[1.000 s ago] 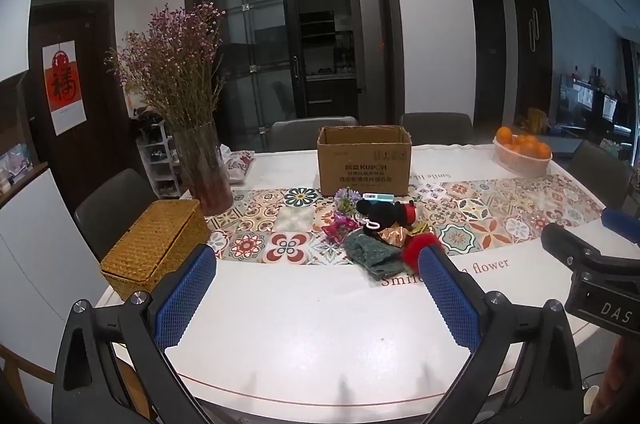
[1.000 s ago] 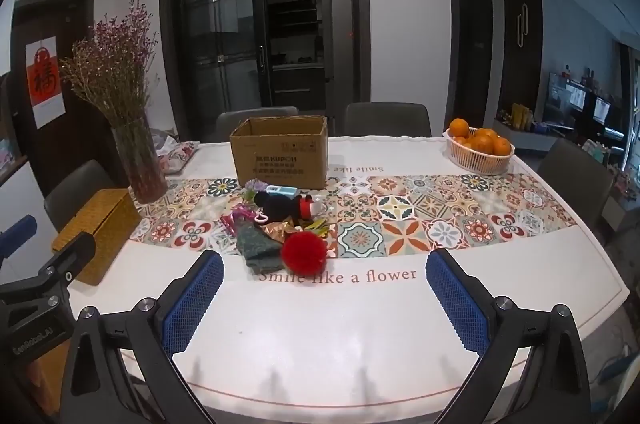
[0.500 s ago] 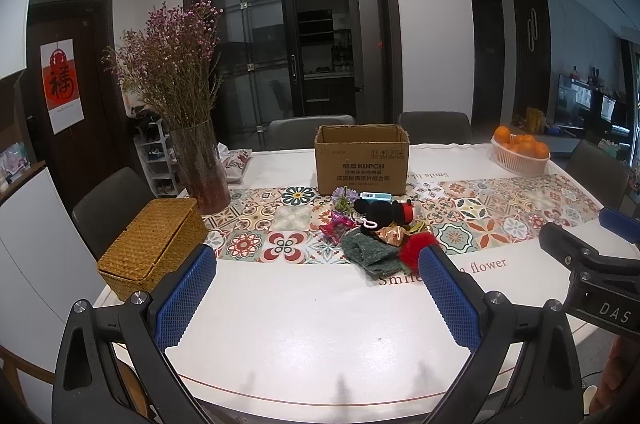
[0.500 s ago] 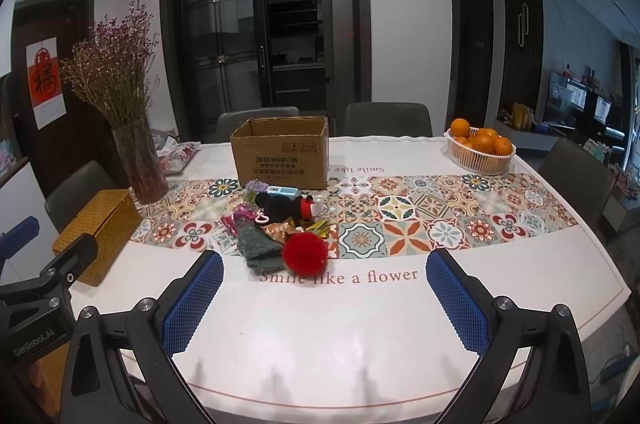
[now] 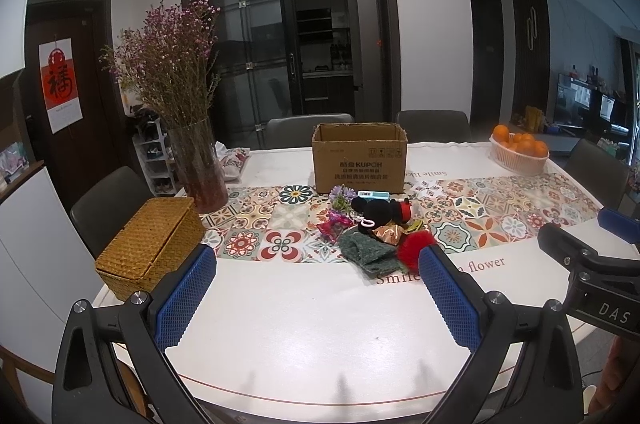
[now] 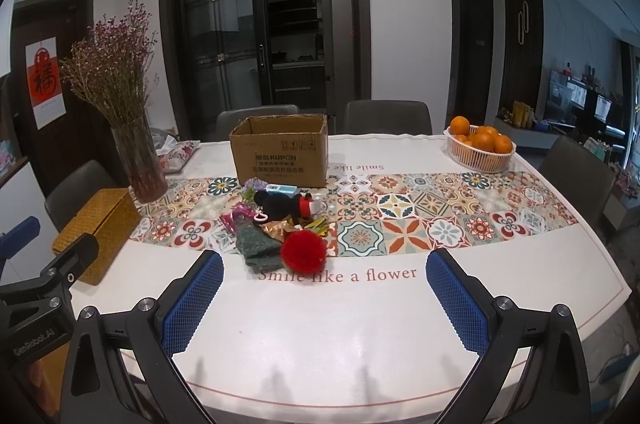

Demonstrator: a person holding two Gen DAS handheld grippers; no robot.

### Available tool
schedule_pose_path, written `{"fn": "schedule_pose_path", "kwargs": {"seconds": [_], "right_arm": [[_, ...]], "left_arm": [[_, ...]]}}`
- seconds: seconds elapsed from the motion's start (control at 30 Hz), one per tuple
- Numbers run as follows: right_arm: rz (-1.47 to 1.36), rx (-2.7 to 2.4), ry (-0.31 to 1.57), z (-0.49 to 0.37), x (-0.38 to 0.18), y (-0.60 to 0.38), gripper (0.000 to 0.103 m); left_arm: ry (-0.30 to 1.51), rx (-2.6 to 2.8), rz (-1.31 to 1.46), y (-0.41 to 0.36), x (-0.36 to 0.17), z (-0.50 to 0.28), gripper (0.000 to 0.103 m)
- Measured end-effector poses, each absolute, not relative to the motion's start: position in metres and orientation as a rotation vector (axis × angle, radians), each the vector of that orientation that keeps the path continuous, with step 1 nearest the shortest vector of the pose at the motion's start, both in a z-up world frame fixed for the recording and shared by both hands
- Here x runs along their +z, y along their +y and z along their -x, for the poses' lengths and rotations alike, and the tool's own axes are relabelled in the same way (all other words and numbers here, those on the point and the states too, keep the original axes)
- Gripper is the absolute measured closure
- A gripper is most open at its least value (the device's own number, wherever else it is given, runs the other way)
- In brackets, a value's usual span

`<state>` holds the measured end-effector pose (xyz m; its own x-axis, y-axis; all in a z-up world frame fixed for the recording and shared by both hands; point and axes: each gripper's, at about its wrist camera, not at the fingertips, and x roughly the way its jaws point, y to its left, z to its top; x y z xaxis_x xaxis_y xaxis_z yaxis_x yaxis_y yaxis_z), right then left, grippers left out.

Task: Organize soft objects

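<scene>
Red pompom (image 6: 303, 250) lies ahead of empty, wide-open right gripper (image 6: 324, 298); left gripper (image 5: 320, 294) likewise.

Soft items, clustered ahead of both tongs: red pompom (image 6: 303, 250) nearest, green knit cloth (image 6: 256, 244) touching beside it, black plush (red-trimmed) (image 6: 282, 205) behind.

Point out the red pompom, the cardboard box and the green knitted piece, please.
red pompom (image 6: 303, 250), right wrist view, centre of the fluffy ball.
cardboard box (image 6: 280, 160), right wrist view, printed front wall.
green knitted piece (image 5: 366, 253), left wrist view, middle of the fabric.
</scene>
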<state>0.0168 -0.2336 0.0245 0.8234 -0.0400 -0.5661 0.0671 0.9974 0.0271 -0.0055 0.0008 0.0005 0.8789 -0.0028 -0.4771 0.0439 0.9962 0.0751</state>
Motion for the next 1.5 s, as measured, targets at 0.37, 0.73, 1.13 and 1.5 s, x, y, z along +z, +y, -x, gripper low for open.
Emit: {"fn": "schedule_pose_path", "kwargs": {"seconds": [0.37, 0.73, 1.13, 1.5], "right_arm": [[-0.048, -0.052, 0.604, -0.018, 0.025, -0.234, 0.000], [-0.050, -0.054, 0.606, -0.020, 0.025, -0.234, 0.000], [-0.050, -0.048, 0.614, -0.023, 0.022, -0.233, 0.000], [-0.056, -0.056, 0.659, -0.040, 0.010, -0.230, 0.000]], "left_arm": [[0.501, -0.028, -0.084, -0.001, 0.001, 0.004, 0.000], [0.506, -0.033, -0.087, -0.006, -0.001, 0.002, 0.000], [0.507, -0.032, -0.087, -0.004, -0.002, 0.002, 0.000], [0.567, -0.054, -0.055, 0.004, -0.013, -0.017, 0.000]]}}
